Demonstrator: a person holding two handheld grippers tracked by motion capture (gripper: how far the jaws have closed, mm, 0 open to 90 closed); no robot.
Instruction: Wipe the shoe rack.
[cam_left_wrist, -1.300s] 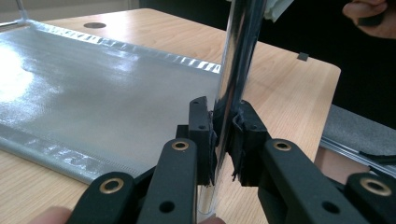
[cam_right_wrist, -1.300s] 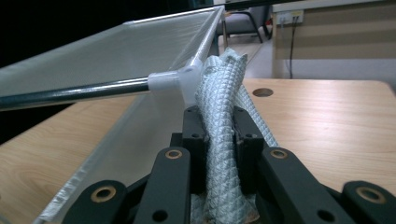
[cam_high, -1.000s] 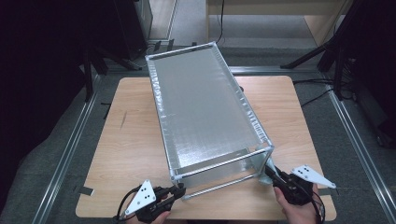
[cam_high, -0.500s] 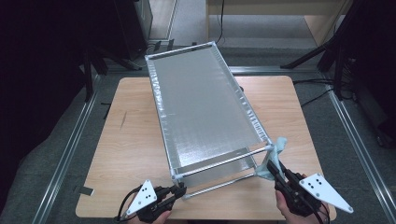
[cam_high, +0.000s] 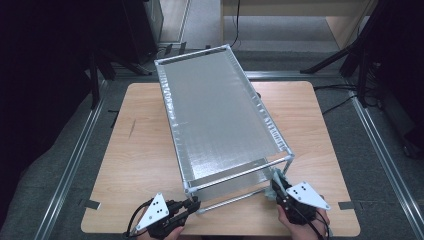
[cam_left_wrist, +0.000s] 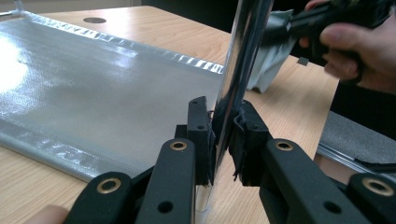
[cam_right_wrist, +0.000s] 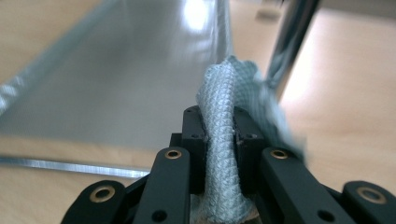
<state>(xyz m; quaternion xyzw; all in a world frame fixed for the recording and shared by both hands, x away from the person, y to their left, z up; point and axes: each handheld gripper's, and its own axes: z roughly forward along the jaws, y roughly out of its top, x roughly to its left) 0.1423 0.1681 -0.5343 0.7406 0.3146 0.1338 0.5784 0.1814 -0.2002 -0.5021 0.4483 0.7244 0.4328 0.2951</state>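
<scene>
while clamped, cloth (cam_right_wrist: 224, 140) between right jaws

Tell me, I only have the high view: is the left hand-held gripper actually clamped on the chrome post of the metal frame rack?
Observer: Yes. In the left gripper view the left hand-held gripper has both pads pressed on the shiny chrome post.
Operator: What is the right one holding?
Observer: The right hand-held gripper is shut on a bunched pale blue-grey woven cloth.
Operator: Is the cloth on the rack?
Observer: It lies against the chrome corner post beside the silver mesh shelf.
</scene>
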